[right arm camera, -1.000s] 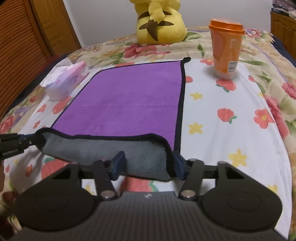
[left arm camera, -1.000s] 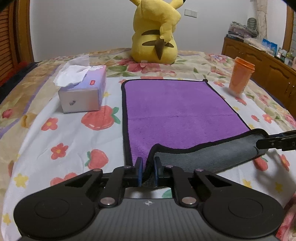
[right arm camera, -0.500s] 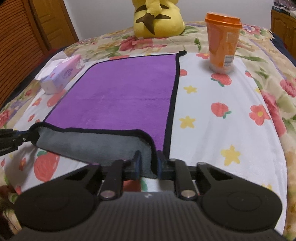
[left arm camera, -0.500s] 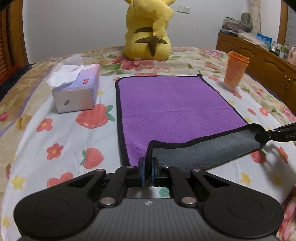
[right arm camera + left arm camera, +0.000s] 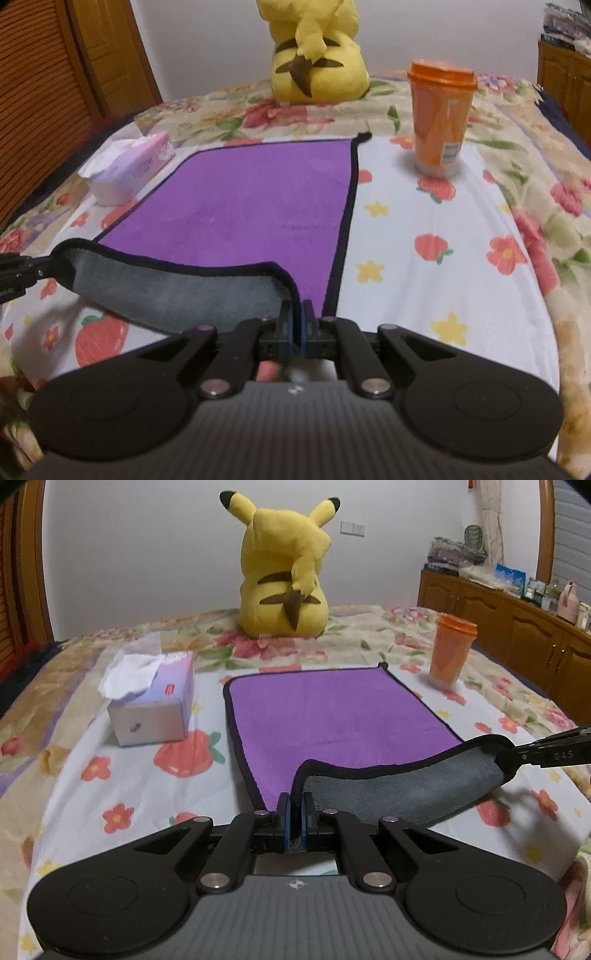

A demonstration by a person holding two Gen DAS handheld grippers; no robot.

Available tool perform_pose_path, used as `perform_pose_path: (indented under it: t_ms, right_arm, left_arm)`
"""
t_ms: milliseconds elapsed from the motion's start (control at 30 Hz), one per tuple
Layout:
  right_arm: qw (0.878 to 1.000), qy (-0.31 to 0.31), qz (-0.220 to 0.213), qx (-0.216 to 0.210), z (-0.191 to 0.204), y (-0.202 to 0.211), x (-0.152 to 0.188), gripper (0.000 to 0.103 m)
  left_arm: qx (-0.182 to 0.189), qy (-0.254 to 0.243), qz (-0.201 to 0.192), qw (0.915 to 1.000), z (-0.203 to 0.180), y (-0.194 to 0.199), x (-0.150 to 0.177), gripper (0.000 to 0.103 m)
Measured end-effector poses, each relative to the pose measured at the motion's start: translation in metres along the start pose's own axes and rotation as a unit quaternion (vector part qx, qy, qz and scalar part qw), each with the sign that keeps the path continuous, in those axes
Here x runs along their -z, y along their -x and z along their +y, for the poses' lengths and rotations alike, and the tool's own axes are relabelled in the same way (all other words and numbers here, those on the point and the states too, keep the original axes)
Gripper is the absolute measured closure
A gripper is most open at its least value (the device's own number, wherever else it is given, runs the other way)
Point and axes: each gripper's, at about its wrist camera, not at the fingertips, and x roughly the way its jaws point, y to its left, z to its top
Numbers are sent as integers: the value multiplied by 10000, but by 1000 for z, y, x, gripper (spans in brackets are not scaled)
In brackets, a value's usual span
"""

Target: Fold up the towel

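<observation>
Both near corners of the towel (image 5: 343, 712) are pinched: left claw (image 5: 295, 821) and right claw (image 5: 295, 328) hold them raised. Fold barely begun; the far edge lies flat on the bed (image 5: 424, 206).

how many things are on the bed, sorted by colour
purple: 2, towel and tissue box
yellow: 1, plush toy
orange: 1, cup
total: 4
</observation>
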Motion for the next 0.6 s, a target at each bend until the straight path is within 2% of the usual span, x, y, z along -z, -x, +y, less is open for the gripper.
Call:
perform_pose_path:
  t_ms: [600]
  right_arm:
    - [9986,372,-369,-50,2,-1,-20,99]
  left_arm:
    - [14,-27,-185,9998,0,-18,-16,95]
